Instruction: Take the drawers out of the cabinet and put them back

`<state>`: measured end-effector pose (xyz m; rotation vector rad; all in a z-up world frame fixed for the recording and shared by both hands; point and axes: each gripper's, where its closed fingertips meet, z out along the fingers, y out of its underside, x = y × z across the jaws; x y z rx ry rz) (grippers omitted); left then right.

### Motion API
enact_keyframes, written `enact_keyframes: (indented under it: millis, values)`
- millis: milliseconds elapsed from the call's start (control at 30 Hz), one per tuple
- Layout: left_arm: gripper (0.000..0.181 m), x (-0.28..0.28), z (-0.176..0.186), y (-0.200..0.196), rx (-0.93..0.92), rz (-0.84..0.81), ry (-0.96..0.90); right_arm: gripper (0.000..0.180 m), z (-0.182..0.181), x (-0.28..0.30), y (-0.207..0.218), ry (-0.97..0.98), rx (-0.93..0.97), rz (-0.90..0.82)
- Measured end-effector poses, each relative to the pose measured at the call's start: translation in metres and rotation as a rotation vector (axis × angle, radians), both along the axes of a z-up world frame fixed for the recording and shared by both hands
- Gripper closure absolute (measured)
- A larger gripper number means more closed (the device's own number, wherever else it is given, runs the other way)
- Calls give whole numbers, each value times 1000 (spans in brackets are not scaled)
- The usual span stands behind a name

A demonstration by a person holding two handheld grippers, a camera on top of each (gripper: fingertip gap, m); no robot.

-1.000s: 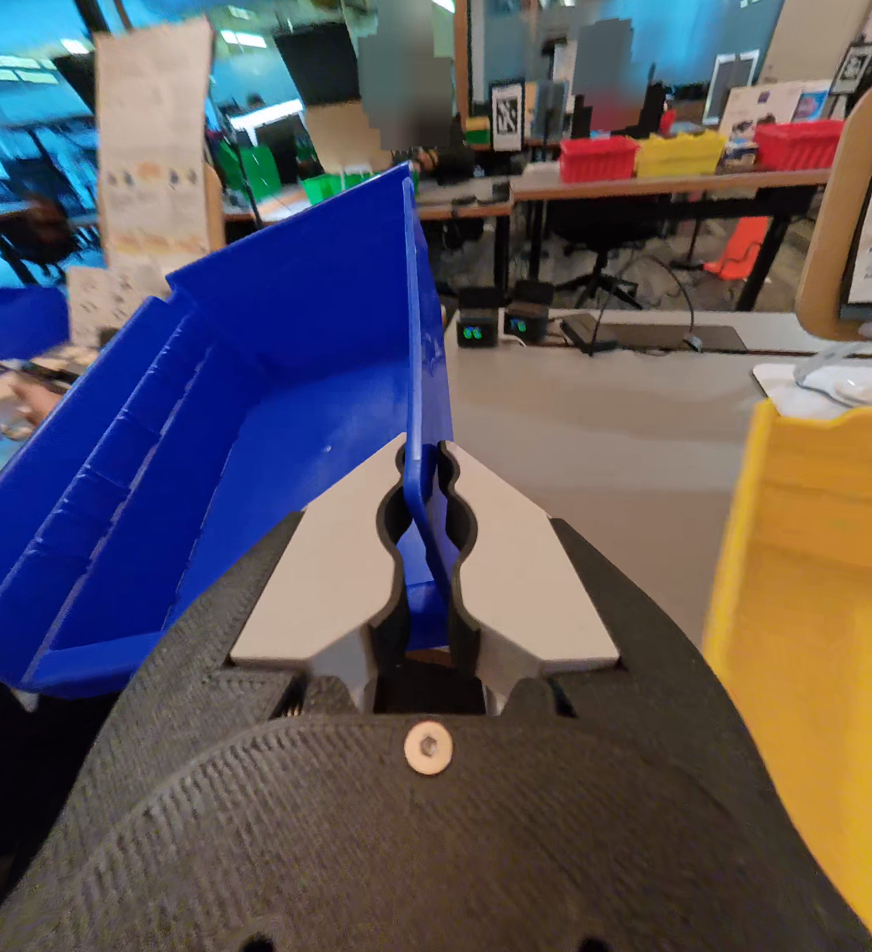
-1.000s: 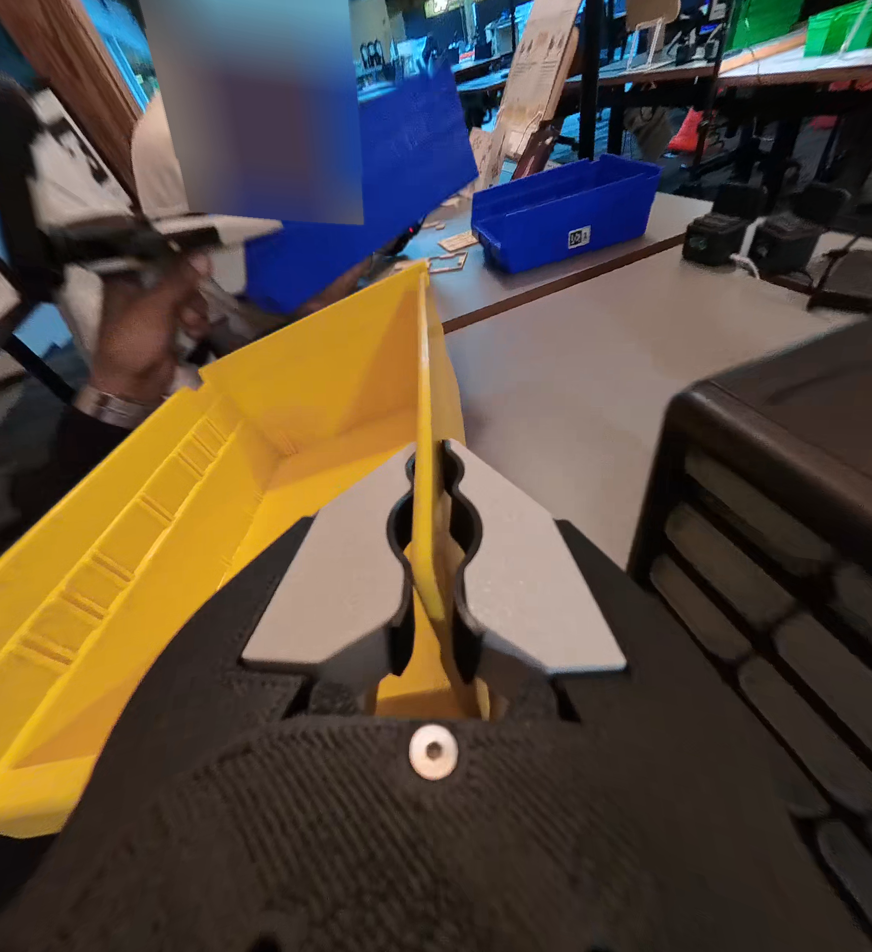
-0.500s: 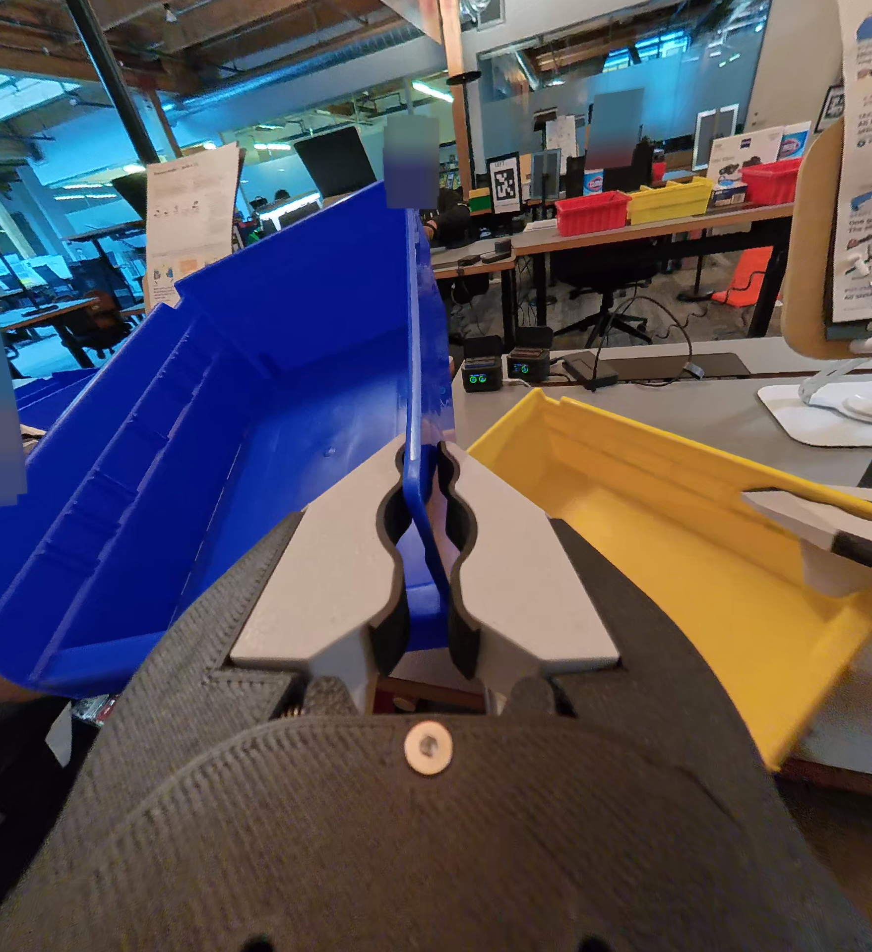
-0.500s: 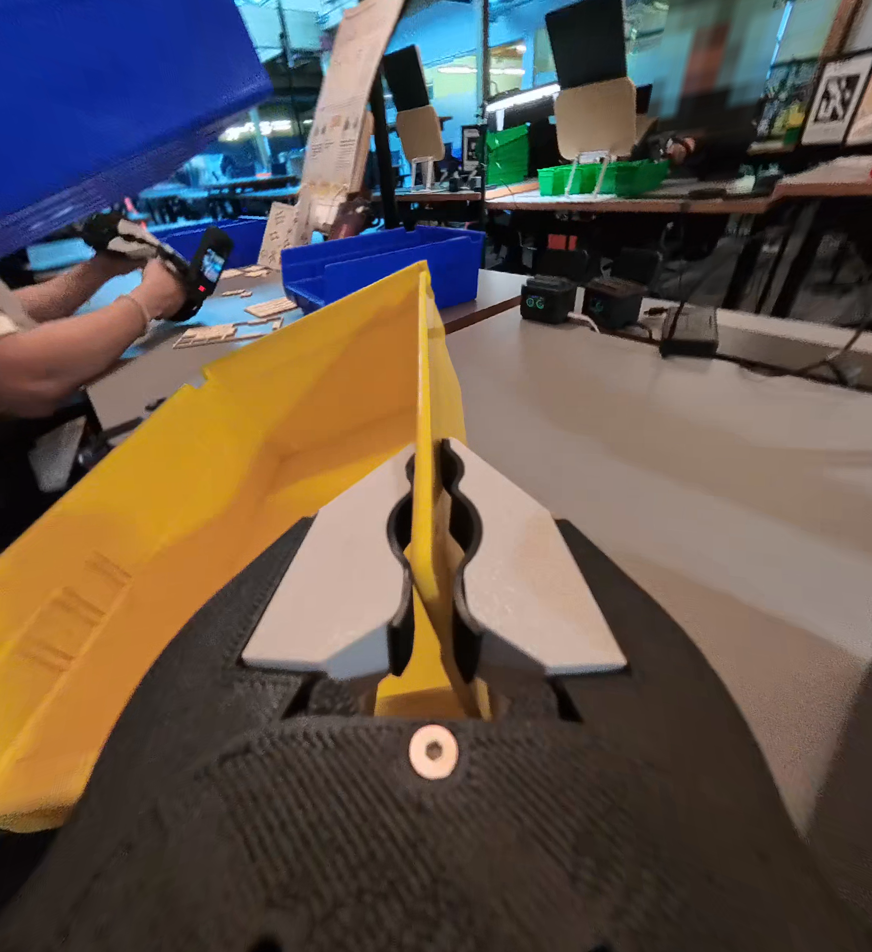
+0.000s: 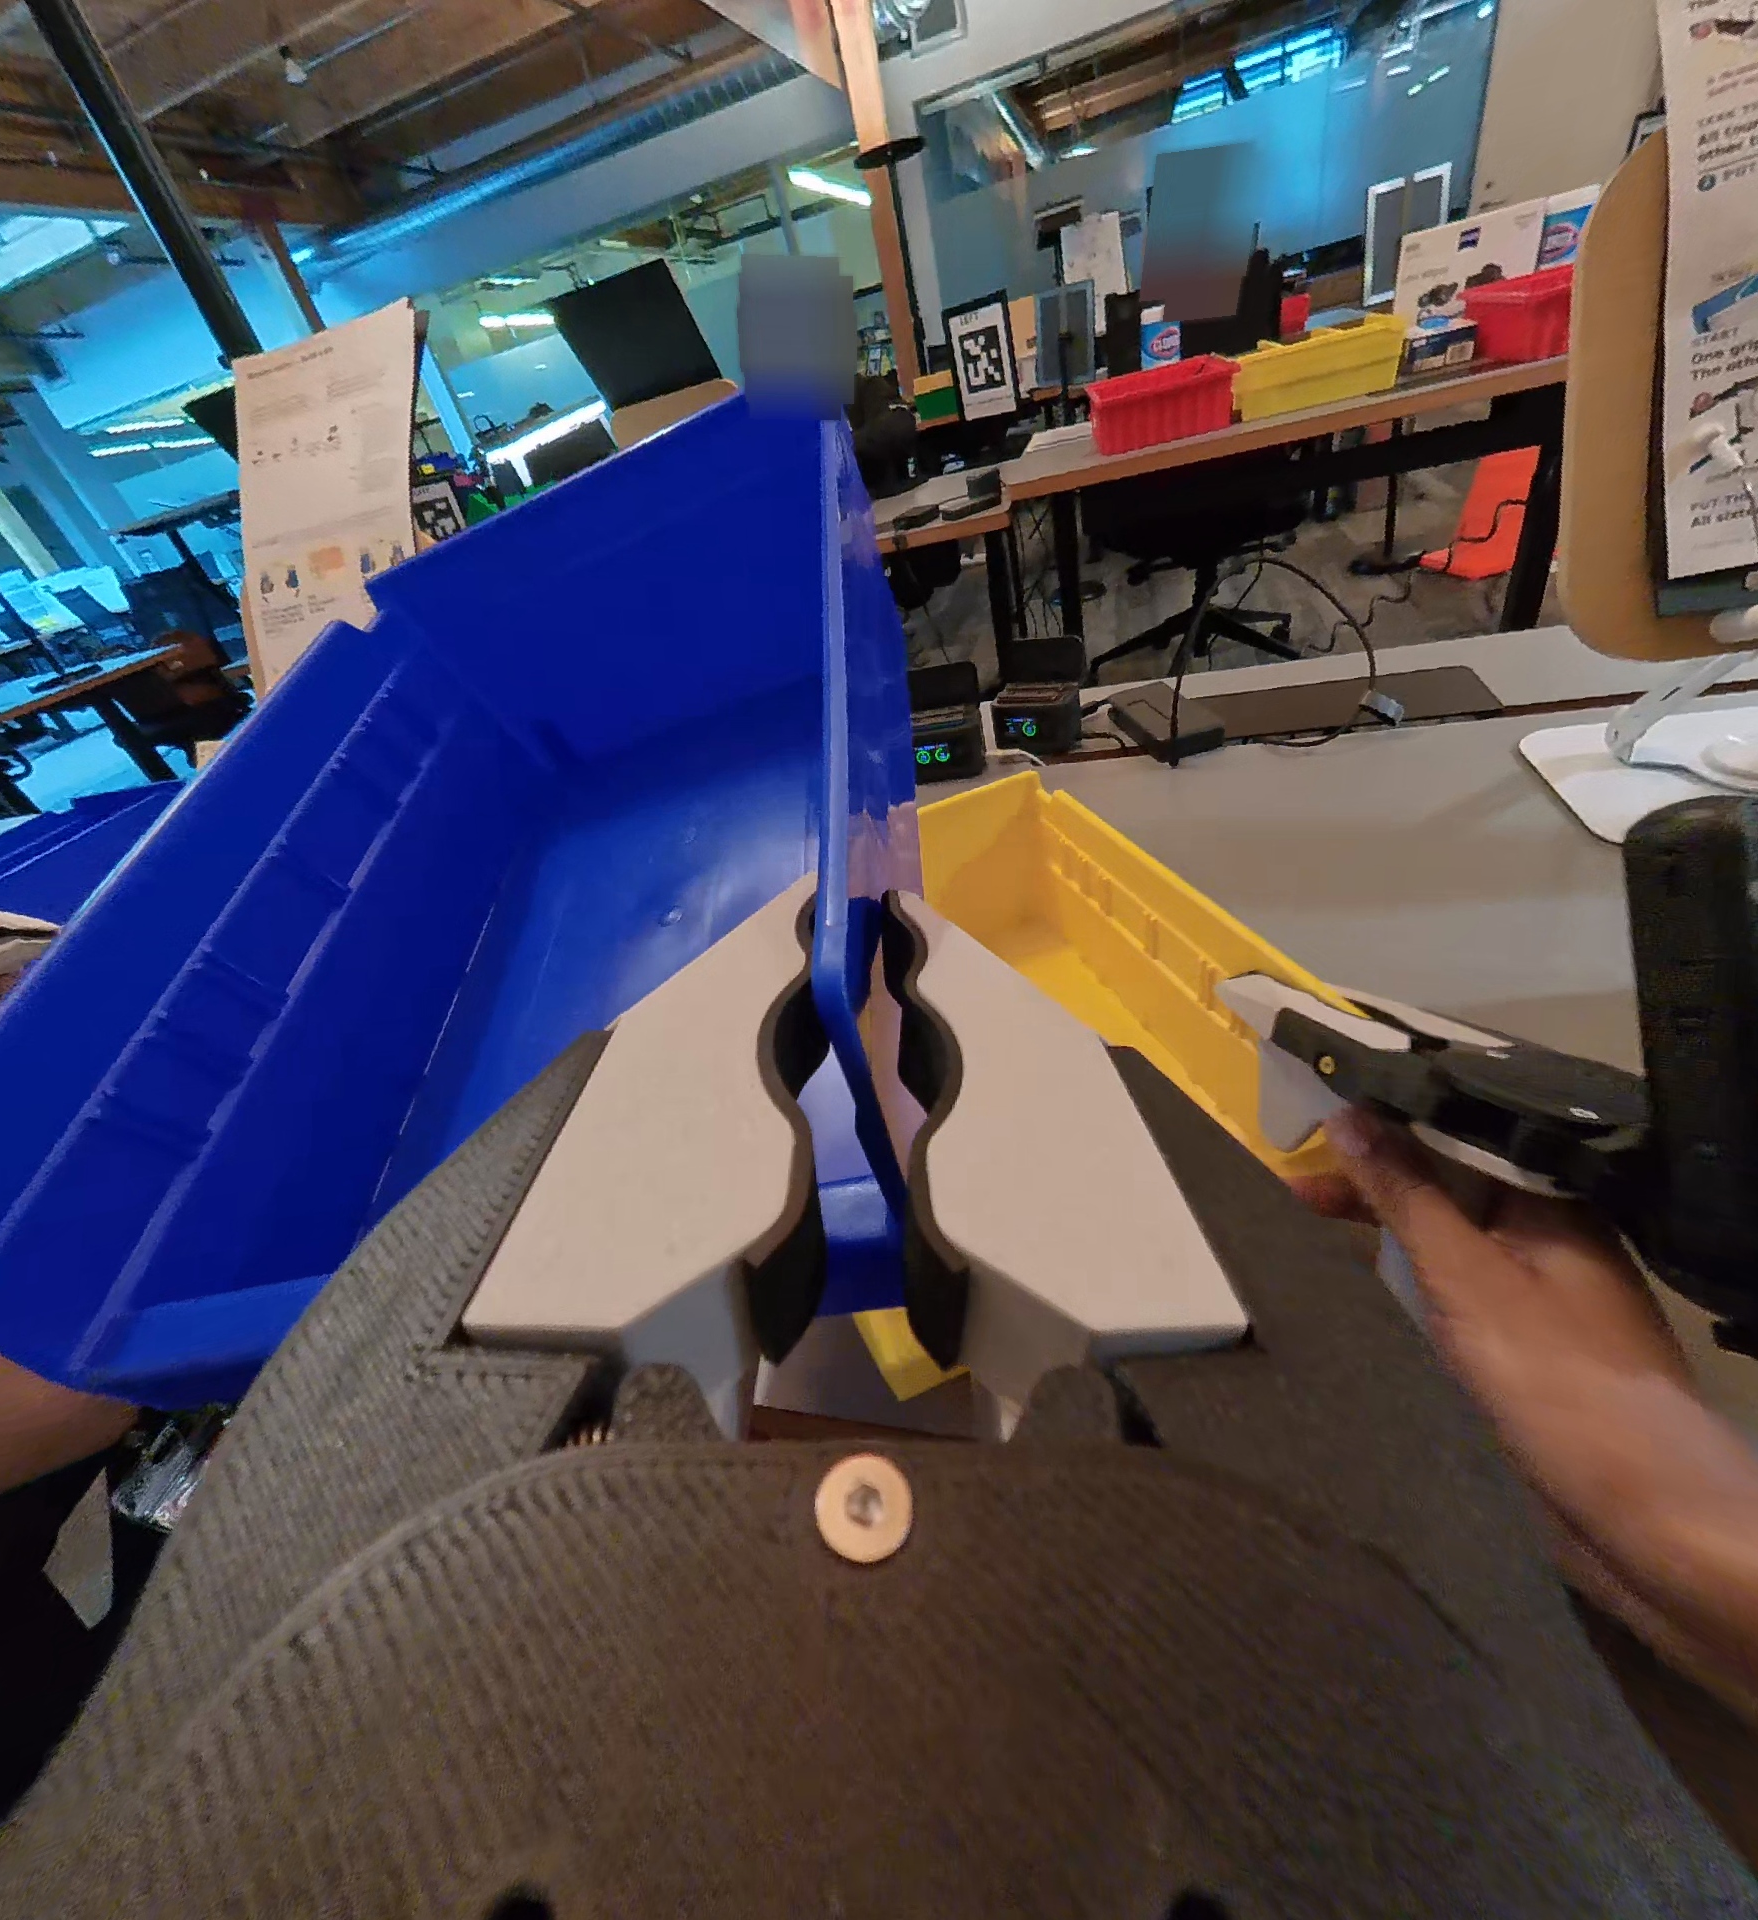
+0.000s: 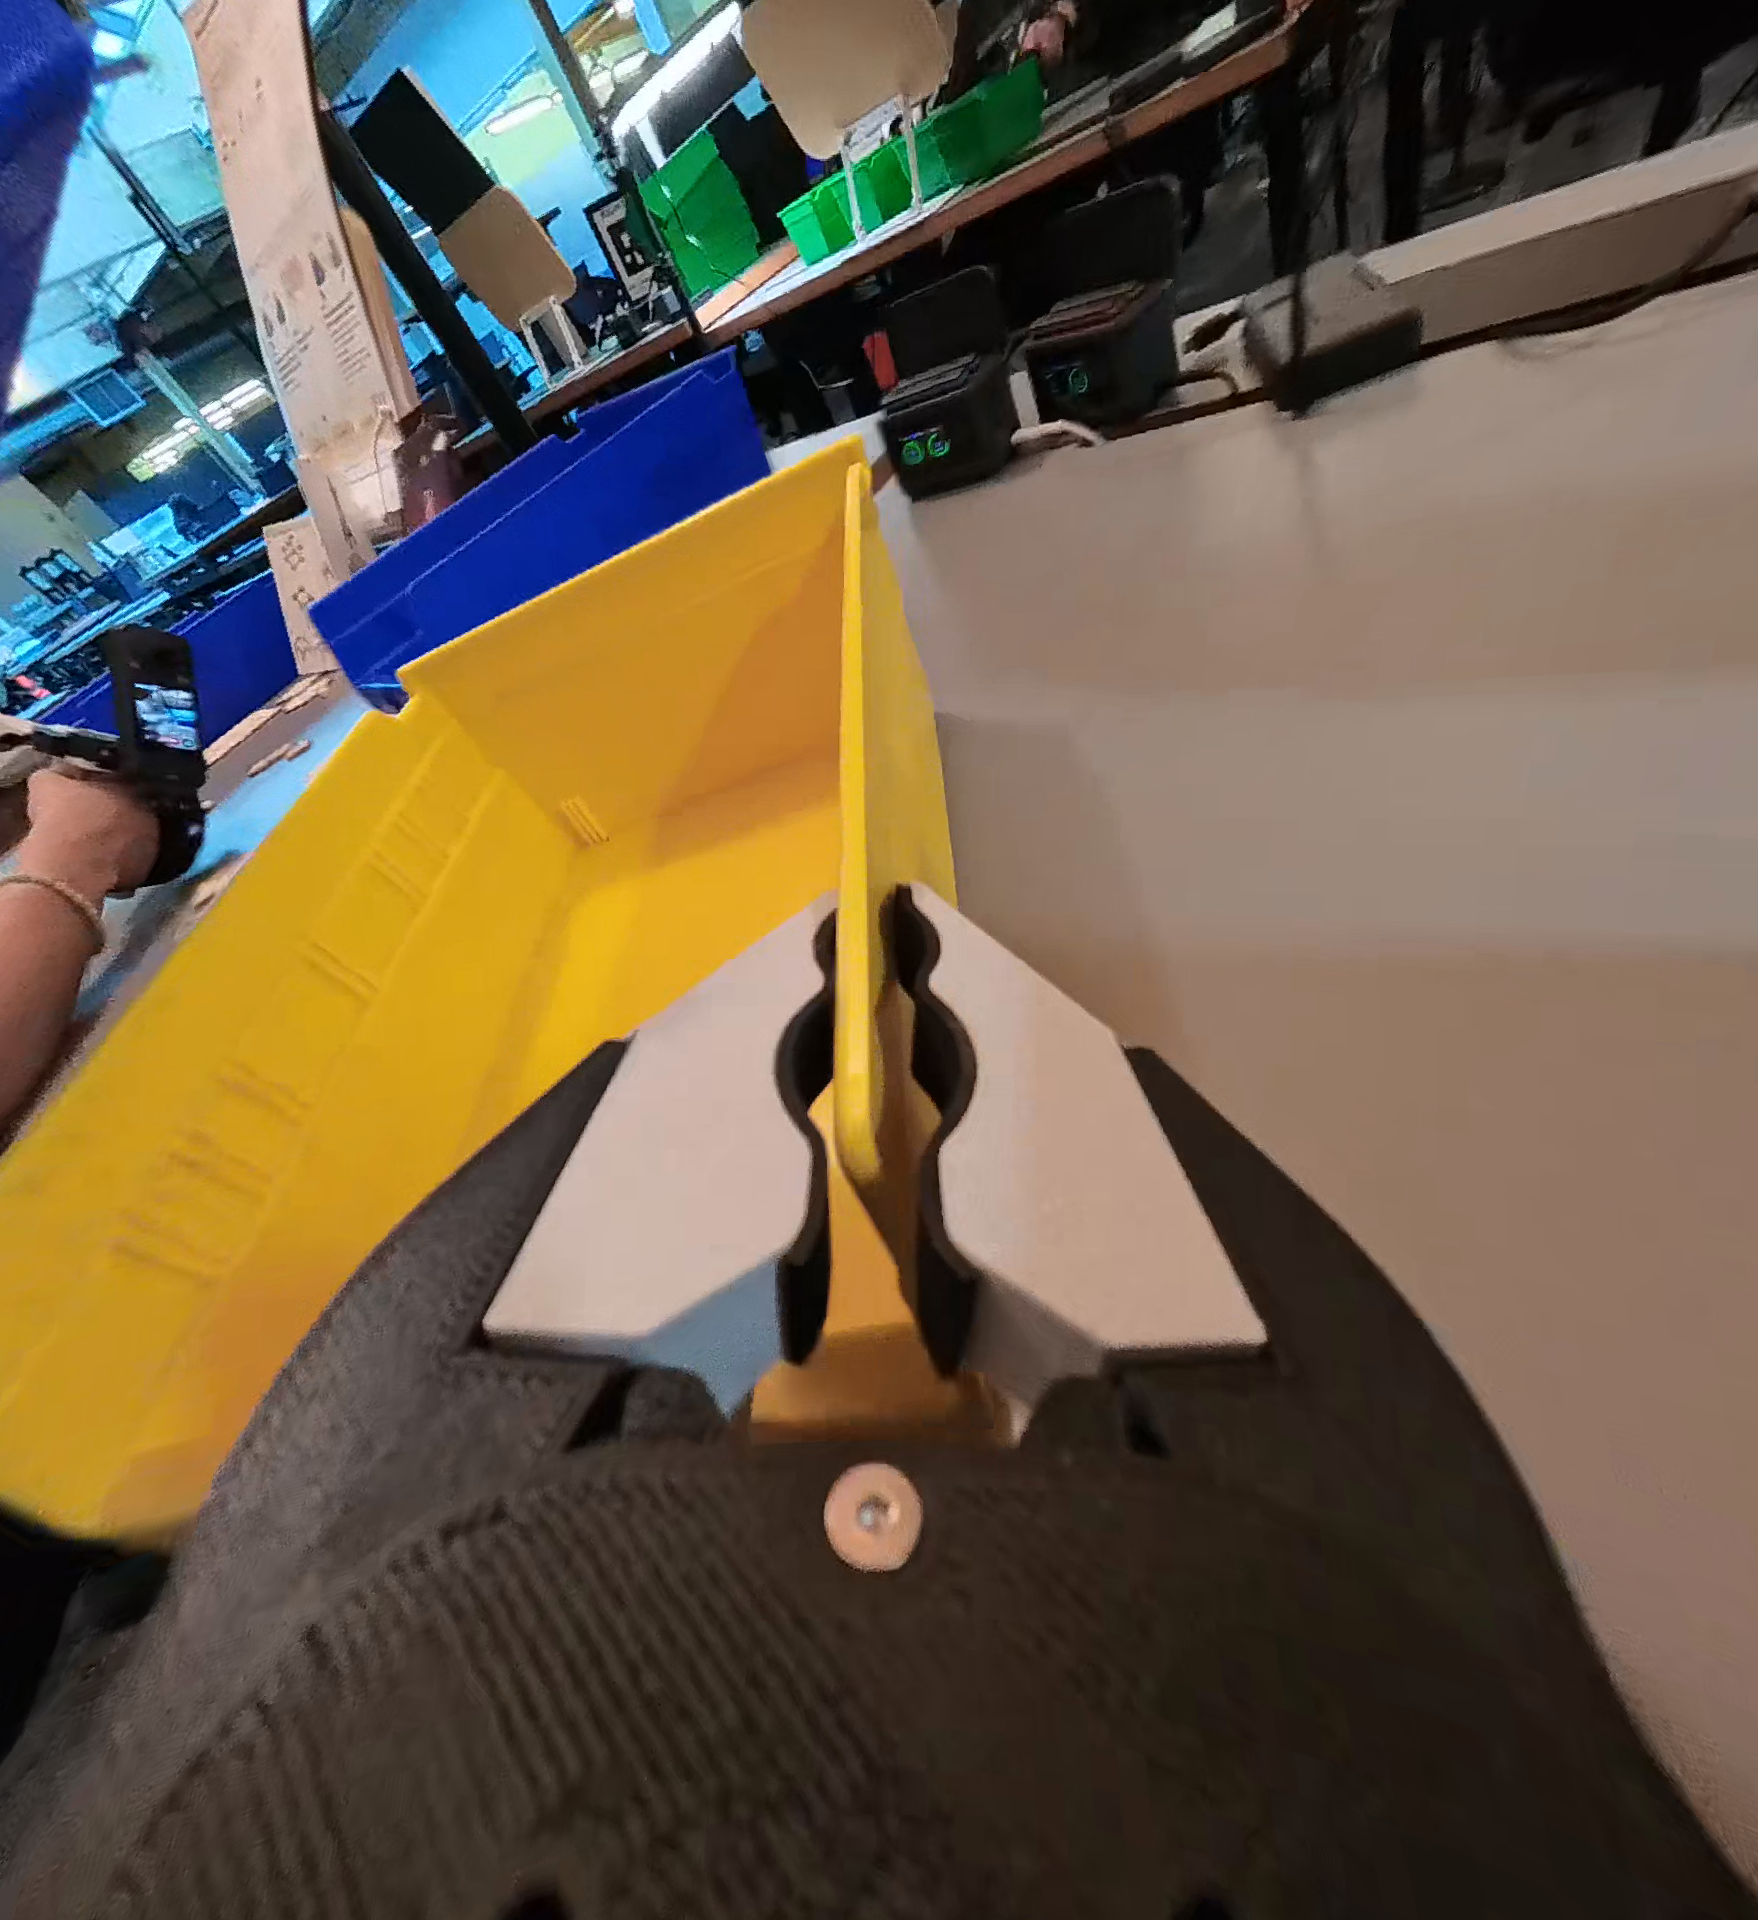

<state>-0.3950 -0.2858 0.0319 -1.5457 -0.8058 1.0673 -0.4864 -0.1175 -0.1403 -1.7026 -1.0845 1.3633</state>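
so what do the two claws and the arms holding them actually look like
Both claws, left and right, match: two pale grey wedge-shaped fingers with wavy black inner pads, on a rounded black ribbed printed body with one silver screw in the middle. Seen side-on, the right claw carries a black camera block behind it. The right arm is bare, no sleeve or cable visible.

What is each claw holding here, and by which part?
Left claw is shut on the blue drawer, pinching its side wall. Right claw is shut on the yellow drawer, also by a side wall.
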Motion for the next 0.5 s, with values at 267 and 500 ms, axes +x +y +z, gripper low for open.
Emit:
enact_keyframes:
  millis: [267,500]
  values:
    - [179,7,8,1,21,-17,12,156,7,4,-54,-71,-141,213]
    - [179,16,14,13,16,-47,24,160,23,32,-69,18,-114,311]
